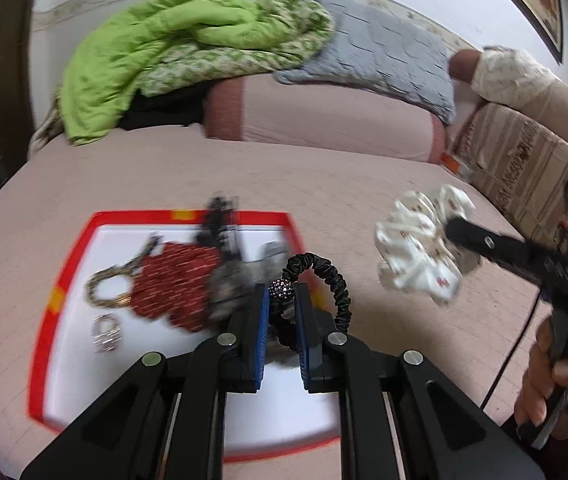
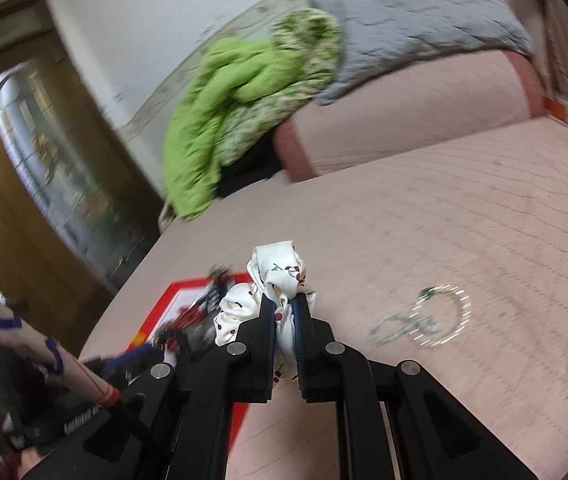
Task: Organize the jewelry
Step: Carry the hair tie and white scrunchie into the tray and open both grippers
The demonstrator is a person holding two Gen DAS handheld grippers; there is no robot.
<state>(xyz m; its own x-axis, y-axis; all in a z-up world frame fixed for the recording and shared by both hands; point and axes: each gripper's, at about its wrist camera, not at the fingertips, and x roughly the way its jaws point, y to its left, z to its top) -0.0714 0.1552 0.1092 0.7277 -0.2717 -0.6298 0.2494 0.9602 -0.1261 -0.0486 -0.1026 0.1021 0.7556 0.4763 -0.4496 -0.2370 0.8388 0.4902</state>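
My left gripper is shut on a black hair tie with a sparkly bead, held over the near right part of a red-rimmed white tray. In the tray lie a red scrunchie, a braided gold-brown band, a silvery ring piece, a grey scrunchie and a black item. My right gripper is shut on a white cherry-print scrunchie, seen in the left wrist view as the white scrunchie right of the tray. A beaded bracelet lies on the bed.
Everything rests on a pink bedspread. At the back are a green quilt, a grey blanket and a pink bolster. A person's hand grips the right tool. A wooden door stands at the left.
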